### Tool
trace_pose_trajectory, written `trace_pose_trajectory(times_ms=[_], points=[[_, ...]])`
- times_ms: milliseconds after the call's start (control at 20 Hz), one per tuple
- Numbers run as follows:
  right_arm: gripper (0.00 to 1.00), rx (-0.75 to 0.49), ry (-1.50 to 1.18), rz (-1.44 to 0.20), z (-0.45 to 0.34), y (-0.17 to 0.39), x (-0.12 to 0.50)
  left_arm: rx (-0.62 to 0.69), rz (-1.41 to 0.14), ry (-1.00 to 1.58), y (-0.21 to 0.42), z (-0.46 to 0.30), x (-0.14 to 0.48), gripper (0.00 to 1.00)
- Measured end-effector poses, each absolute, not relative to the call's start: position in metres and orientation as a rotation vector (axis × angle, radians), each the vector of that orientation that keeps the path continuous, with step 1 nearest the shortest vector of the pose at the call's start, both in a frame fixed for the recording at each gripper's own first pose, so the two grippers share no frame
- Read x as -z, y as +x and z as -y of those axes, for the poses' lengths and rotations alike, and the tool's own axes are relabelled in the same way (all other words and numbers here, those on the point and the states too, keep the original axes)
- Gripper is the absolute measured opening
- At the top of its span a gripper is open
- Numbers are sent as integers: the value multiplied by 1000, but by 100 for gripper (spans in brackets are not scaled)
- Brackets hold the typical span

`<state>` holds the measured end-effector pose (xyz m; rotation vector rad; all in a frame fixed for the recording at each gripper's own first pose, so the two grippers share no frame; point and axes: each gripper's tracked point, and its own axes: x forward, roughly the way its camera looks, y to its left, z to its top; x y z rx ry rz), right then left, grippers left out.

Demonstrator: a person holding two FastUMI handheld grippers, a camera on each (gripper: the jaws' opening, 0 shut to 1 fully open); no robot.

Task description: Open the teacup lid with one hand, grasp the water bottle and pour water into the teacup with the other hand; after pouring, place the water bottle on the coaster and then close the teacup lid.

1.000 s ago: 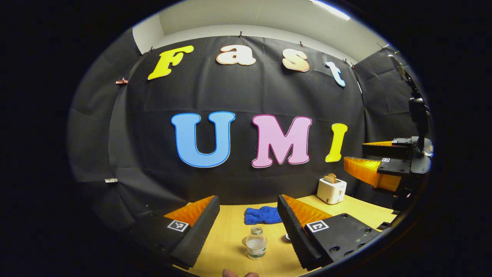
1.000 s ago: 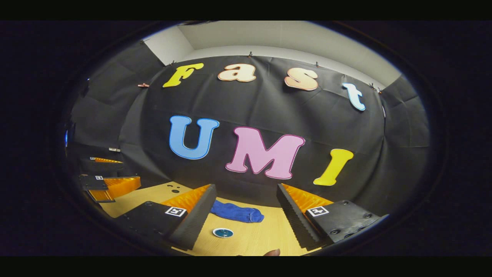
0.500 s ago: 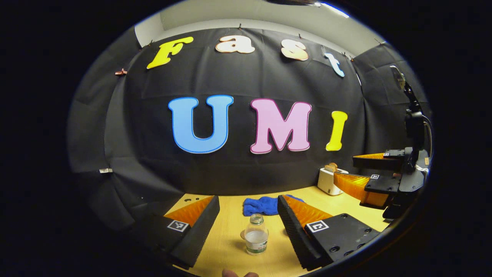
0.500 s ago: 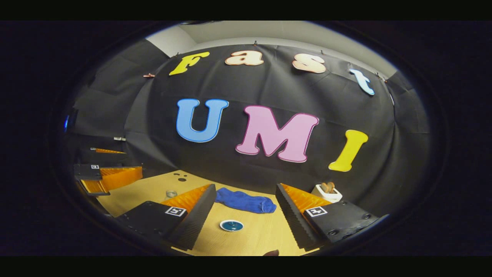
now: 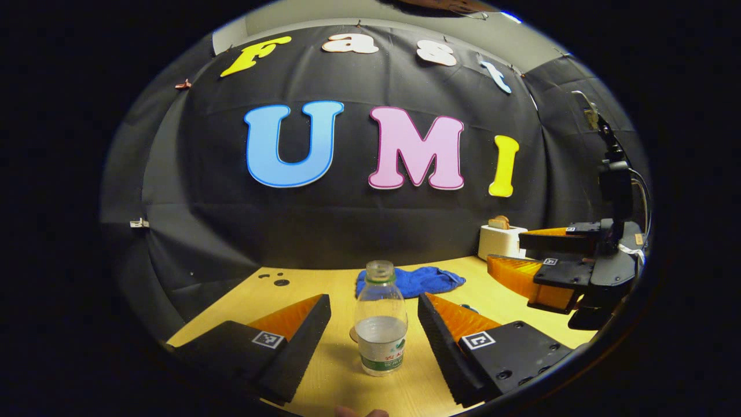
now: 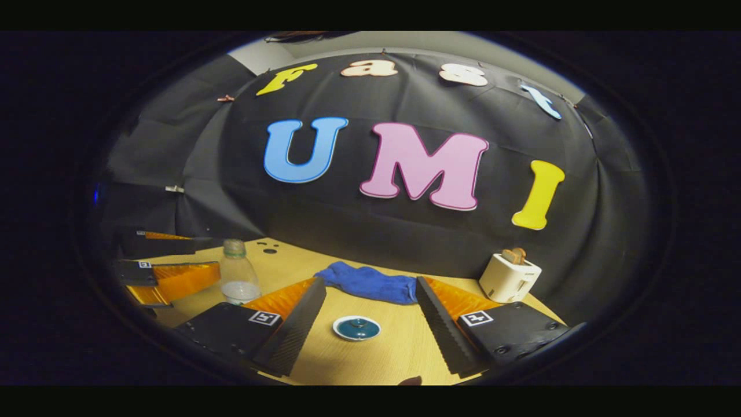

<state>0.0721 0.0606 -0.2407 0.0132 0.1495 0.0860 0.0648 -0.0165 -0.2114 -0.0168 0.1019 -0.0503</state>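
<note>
A: What colours stood between the left claw's [image 5: 373,339] fingers?
B: A clear water bottle [image 5: 380,328] with a green and white label, on a pale wood-grain table [image 5: 324,284].
A: And ahead of the right claw [image 6: 370,330]?
B: A teal teacup lid [image 6: 356,328] rimmed in white, a blue cloth [image 6: 370,283] beyond it, a white toaster [image 6: 509,279] off to its right.

The water bottle [image 5: 380,324] label's print is too small to read.

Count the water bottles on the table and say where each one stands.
1. The water bottle stands upright on the table, in front of the left gripper, between its open fingers.
</note>
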Motion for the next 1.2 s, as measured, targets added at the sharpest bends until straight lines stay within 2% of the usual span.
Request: trace_pose_trajectory(times_ms=[400, 500, 650, 750, 800, 950, 1150, 1200], points=[[95, -145, 0, -259, -76, 103, 332, 39, -148, -33, 78, 19, 268, 95], [89, -153, -6, -277, -78, 109, 345, 33, -155, -39, 78, 18, 273, 95], [89, -160, 23, -320, -81, 120, 363, 24, -161, -35, 78, 17, 277, 95], [84, -162, 54, -347, -81, 122, 372, 22, -162, -36, 79, 18, 280, 95], [77, -165, 70, -355, -80, 122, 375, 21, -162, -37, 79, 18, 280, 95], [75, -180, 84, -373, -82, 123, 380, 11, -163, -37, 81, 18, 280, 95], [65, -208, 85, -363, -85, 124, 377, -1, -168, -43, 81, 18, 281, 95], [59, -213, 87, -358, -86, 125, 377, -4, -171, -45, 81, 18, 281, 95]])
